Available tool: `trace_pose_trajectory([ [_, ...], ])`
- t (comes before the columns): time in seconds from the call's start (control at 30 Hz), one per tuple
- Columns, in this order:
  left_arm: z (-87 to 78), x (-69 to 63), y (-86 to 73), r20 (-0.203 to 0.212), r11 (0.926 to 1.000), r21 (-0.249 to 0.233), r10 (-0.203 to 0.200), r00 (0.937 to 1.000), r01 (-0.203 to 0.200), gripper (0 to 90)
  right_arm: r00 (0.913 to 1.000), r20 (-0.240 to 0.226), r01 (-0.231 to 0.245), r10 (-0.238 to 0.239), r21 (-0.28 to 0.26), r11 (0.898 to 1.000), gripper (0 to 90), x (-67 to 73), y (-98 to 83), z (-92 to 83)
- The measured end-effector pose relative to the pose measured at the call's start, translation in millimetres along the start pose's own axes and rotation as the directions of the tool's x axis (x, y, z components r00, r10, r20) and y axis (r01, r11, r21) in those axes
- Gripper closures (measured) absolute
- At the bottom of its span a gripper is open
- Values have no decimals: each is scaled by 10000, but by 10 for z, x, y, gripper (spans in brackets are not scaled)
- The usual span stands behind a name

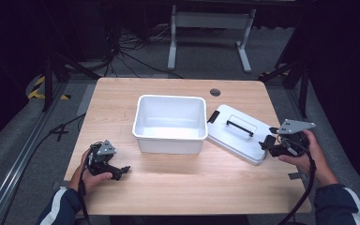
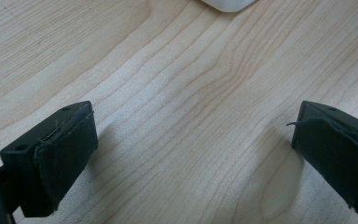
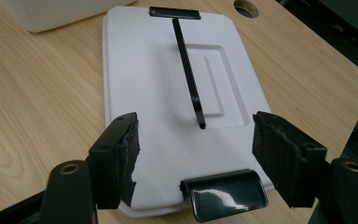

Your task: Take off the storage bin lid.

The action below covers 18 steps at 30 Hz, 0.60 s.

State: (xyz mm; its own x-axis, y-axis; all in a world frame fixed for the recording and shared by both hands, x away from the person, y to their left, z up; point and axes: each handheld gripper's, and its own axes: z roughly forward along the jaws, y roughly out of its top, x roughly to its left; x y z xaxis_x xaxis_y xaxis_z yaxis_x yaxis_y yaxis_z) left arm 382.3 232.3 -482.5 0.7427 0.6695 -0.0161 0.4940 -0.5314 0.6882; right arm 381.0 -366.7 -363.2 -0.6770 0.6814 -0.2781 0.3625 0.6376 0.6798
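An open white plastic bin (image 1: 168, 124) stands mid-table. Its white lid (image 1: 236, 133) lies flat to the right of it, with a black handle (image 1: 240, 126) on top. My right gripper (image 1: 267, 143) hovers at the lid's near right end. In the right gripper view the right gripper (image 3: 196, 135) is open over the lid (image 3: 168, 93); a black latch (image 3: 226, 193) sits low between the pads, untouched. The handle (image 3: 189, 74) runs away from me. My left gripper (image 1: 122, 171) rests at the front left. It stands open (image 2: 193, 126) over bare wood.
The wooden table (image 1: 178, 183) has a round cable hole (image 1: 214, 92) at the back right. A corner of the bin (image 2: 228, 3) edges the top of the left gripper view. A white desk frame (image 1: 211, 28) and cables lie on the floor beyond.
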Motion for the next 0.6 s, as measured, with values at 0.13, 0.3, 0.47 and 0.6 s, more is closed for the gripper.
trace_pose_trajectory([
  [0.13, 0, 0, 0, -1, 10000, -1, 2, 10000, -2, 7, 9999, 102, 42, -43, 16, 10000, 322, 24, -55, -30],
  [0.3, 0, 0, 0, -3, 10000, 4, -2, 10000, 2, 7, 9998, 185, 52, -54, 130, 9999, 320, 79, -144, -49],
  [0.47, -1, 0, 1, -5, 10000, 7, 0, 10000, 0, 7, 9998, 110, 137, -138, 99, 9999, 325, 154, -244, -45],
  [0.6, 0, -1, 0, -5, 10000, 3, -2, 10000, 2, 7, 10000, 76, 19, -20, 169, 9999, 322, 202, -318, -22],
])
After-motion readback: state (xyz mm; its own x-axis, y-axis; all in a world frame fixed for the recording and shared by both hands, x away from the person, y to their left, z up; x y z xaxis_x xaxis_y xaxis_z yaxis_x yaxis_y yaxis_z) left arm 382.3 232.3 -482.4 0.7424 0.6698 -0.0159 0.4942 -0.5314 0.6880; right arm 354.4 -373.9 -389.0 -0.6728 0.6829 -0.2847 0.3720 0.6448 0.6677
